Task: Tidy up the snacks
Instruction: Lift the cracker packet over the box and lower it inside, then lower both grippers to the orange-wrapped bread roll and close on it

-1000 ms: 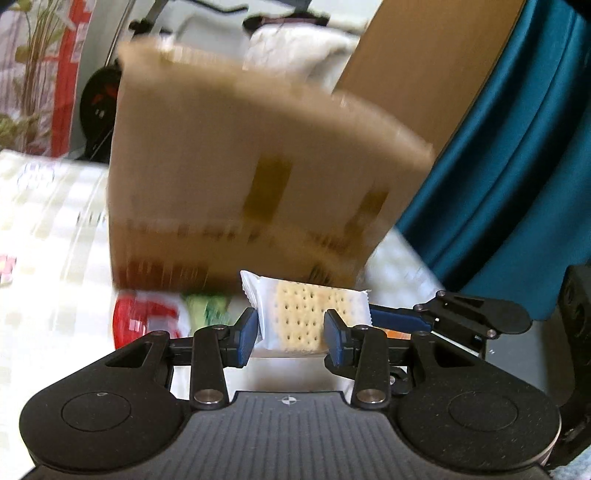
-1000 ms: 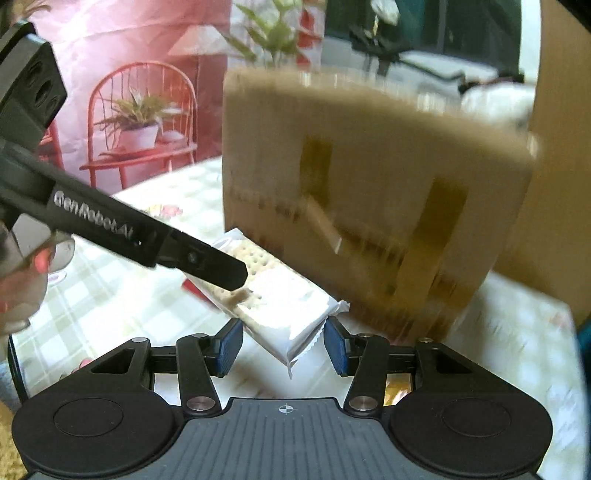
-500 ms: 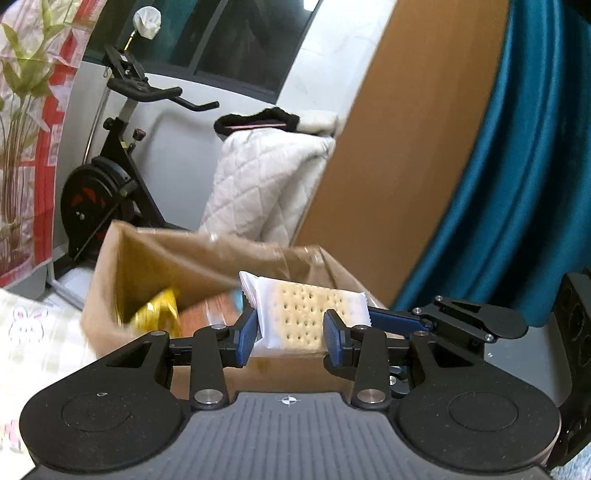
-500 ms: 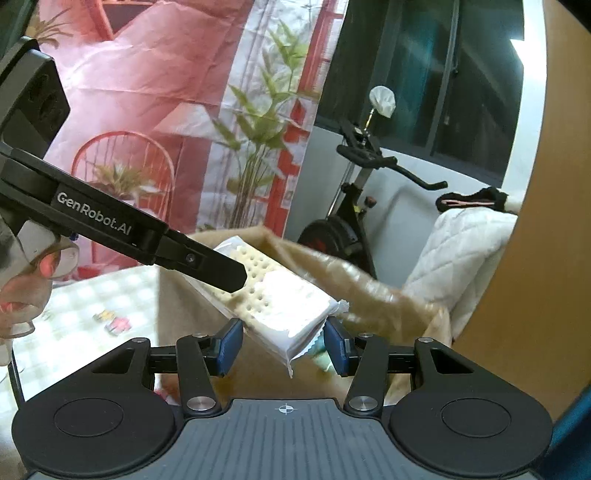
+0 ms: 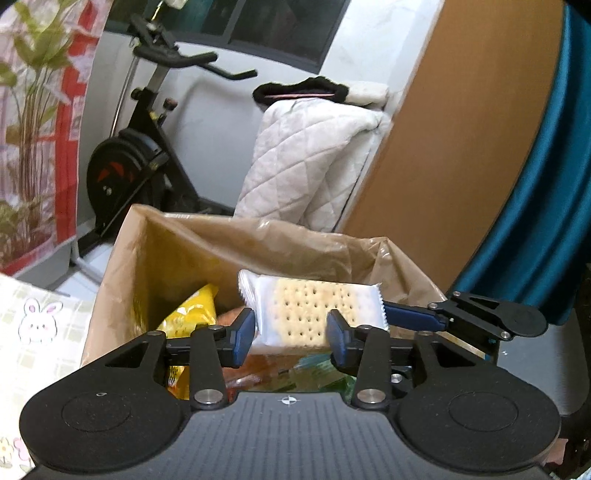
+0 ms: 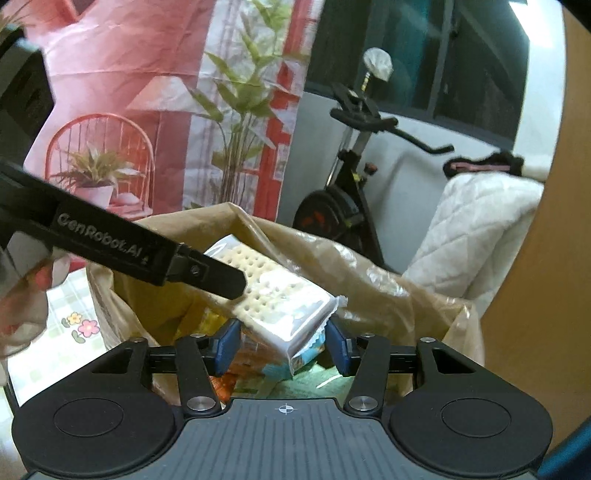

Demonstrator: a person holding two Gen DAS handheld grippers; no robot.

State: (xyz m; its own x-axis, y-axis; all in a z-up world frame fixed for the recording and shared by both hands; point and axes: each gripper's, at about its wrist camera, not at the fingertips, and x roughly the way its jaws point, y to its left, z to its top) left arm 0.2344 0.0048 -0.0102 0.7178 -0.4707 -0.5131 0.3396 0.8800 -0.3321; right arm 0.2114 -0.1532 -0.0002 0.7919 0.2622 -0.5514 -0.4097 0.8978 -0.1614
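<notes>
Black left gripper (image 5: 291, 336) | jaws just widened | cracker pack (image 5: 314, 314) between | over box (image 5: 122, 266)

It was a home, a lived-in room rather than a lab or shop. An exercise bike (image 5: 147, 147) stood against the pale wall below a dark window (image 5: 280, 33), and a white quilted blanket (image 5: 314, 162) was draped beside it, next to a wooden panel (image 5: 461, 147) and a teal curtain (image 5: 554, 203). A printed hanging (image 6: 147, 110) with a red chair and potted plants covered the wall on the other side. The table (image 5: 40, 332) wore a checked cloth with cartoon rabbits and flowers, and a brown paper bag (image 5: 155, 251) of snack packets stood at its far edge.
</notes>
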